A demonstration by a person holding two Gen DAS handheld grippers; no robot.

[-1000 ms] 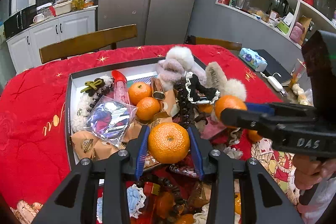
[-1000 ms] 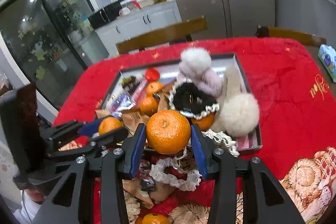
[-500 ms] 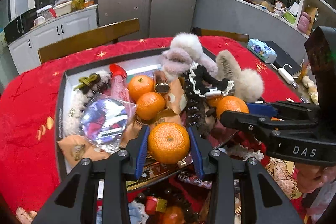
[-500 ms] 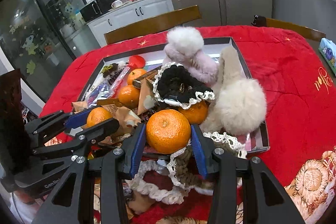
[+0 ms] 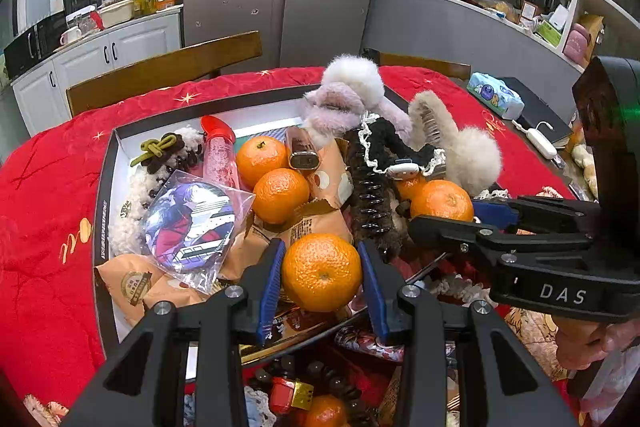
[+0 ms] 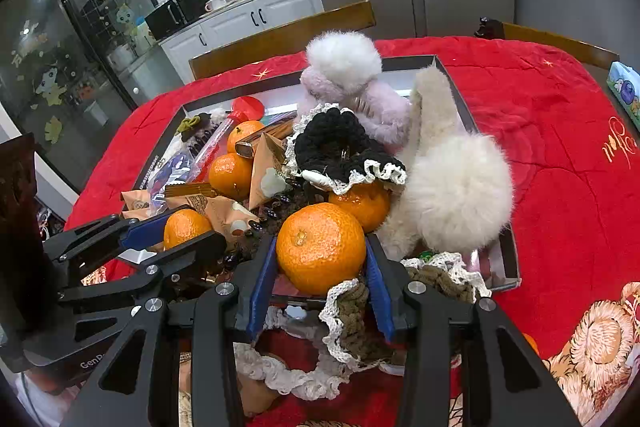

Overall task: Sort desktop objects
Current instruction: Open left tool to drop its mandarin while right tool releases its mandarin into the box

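Your left gripper (image 5: 322,273) was pinching a tangerine (image 5: 322,271) between its blue pads, holding it over the near edge of the tray (image 5: 105,211). Your right gripper (image 6: 320,255) was likewise clamped on a second tangerine (image 6: 320,247), raised above the tray's near side and to the right of the left one; from the left wrist view that same fruit showed between the right gripper's fingers (image 5: 452,227).

Inside the tray, just beyond the left-held fruit, lay tan snack packets (image 5: 132,283) and a round badge in a clear sleeve (image 5: 188,223). Two more tangerines (image 5: 280,195) sat side by side near the tray's middle, with a red-capped tube (image 5: 218,155) to their left and a small brown bottle (image 5: 302,153) touching them on the right. Dark and green hair ties (image 5: 160,155) rested at the tray's far left corner. A long dark claw clip (image 5: 370,203) ran down the middle, and a black scrunchie with a lace edge (image 6: 340,151) lay on top of another tangerine (image 6: 362,201). Fluffy pink and white clips (image 6: 348,75) filled the tray's far right, and a cream furry clip (image 6: 456,187) leaned against its right wall.

Outside the tray, on the near side, lace-trimmed scrunchies (image 6: 348,315) lay on the red cloth (image 6: 560,131)
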